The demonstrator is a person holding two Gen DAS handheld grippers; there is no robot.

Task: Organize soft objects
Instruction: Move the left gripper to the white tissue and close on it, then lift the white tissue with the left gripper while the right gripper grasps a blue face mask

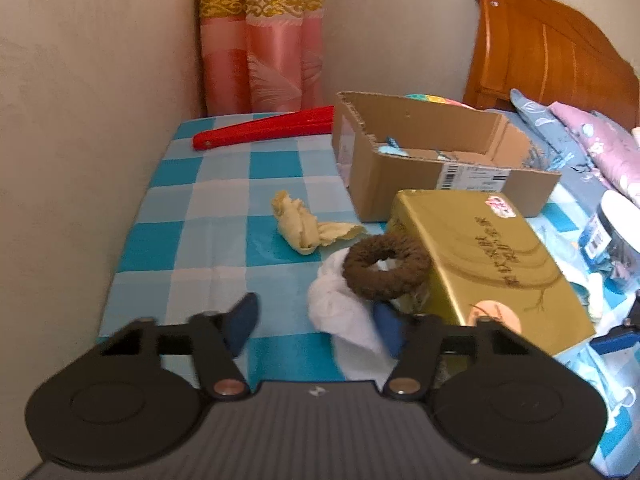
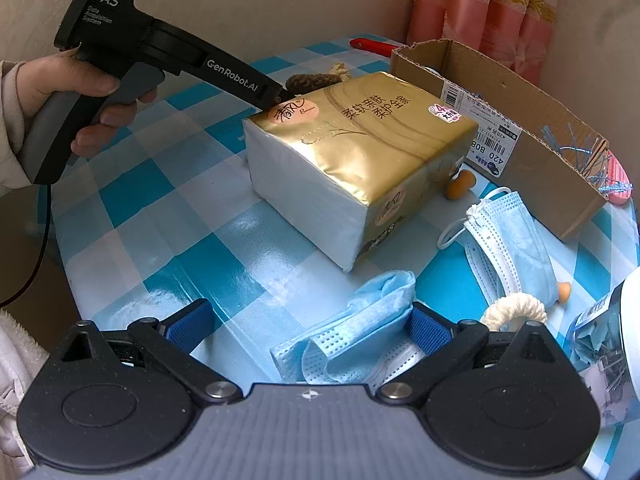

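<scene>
Between the left gripper's (image 1: 316,326) parted fingers lies white cloth (image 1: 344,308) (touching one finger).

- One cardboard box (image 1: 404,184)
- One gold tissue pack (image 2: 360,152)
- One brown scrunchie (image 1: 386,266)
- One white cloth (image 1: 344,312)
- One yellow rag (image 1: 304,224)
- Two blue masks (image 2: 516,240), (image 2: 360,336)
- Two orange earplugs (image 2: 460,185), (image 2: 563,291)
- One red fan (image 1: 264,132)
- One jar (image 1: 614,240)
- One rope ring (image 2: 514,310)
</scene>
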